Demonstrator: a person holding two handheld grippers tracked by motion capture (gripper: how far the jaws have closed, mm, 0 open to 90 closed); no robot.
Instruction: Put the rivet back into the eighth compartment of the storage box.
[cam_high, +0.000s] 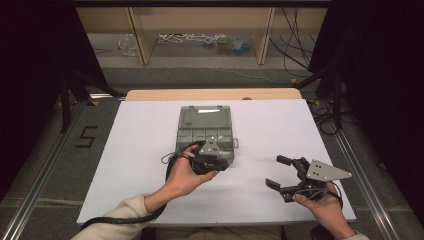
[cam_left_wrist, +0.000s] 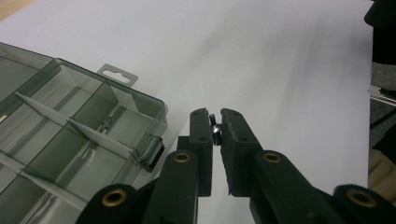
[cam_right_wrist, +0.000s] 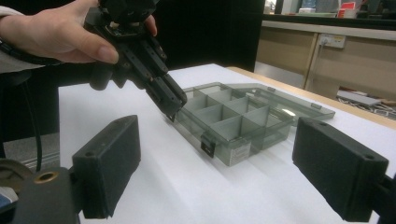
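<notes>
Sorting is the step we judge to be in hand: our left tongs (cam_left_wrist: 214, 122) are pinched tight on a small metal screw (cam_left_wrist: 214, 129), which sits between the pads near their tips, lifted off the white counter (cam_left_wrist: 289, 65). Just to the left of those tongs lies the open compartment box (cam_left_wrist: 70, 140), smoky clear plastic with white dividers, its latch (cam_left_wrist: 153, 151) facing them. Our right tongs (cam_right_wrist: 219, 172) stand wide apart with nothing between them, held low over the counter well clear of the box. Next, we reckon, the left tongs must carry the screw across the near wall, settle over one compartment, and only then part the pads so it drops inside rather than bouncing off a divider.
</notes>
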